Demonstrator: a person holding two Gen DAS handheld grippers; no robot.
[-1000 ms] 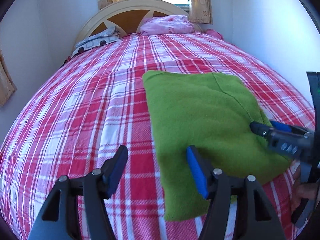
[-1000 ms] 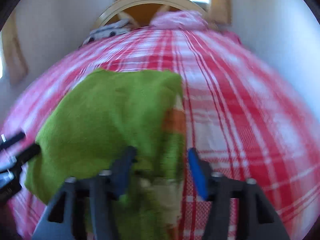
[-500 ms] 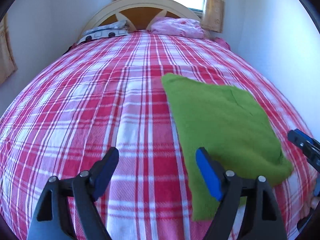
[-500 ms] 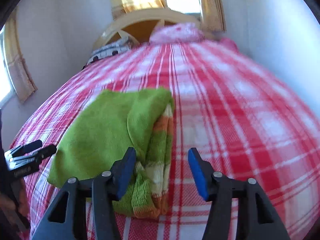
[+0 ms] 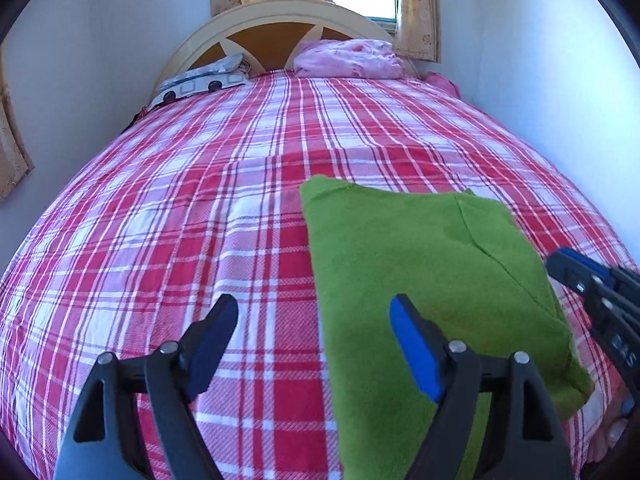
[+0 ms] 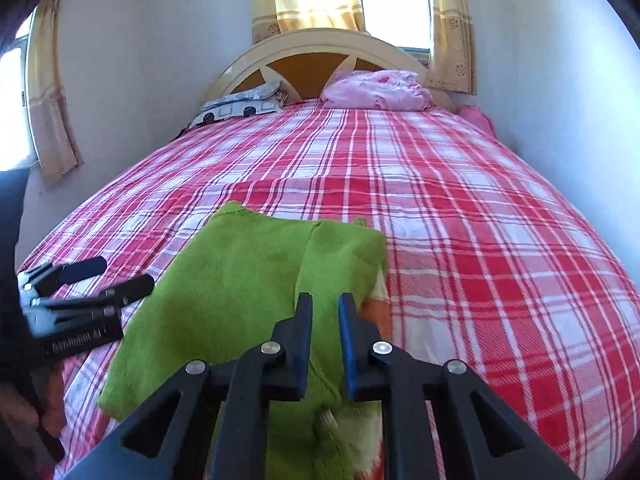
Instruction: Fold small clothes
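On red plaid bedspread [image 5: 240, 208], green garment [image 5: 420, 280] folded flat; left gripper [image 5: 314, 340] released at its 9 o'clock edge; right gripper [image 6: 325, 320] nearly clenched, grasp undeterminable.

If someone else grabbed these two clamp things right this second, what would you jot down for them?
Left hand-held gripper: open, holding nothing, hovering over the bed at the left edge of the green garment.
Right hand-held gripper: jaws nearly closed with a narrow gap, above the garment's right side; whether cloth is pinched, I cannot tell.
Green garment: lies on the red plaid bedspread, already folded over into a roughly rectangular shape; an orange and pale striped layer peeks out at its right edge.
Left to do: probably one more fold to make it compact, then tidy the edges.
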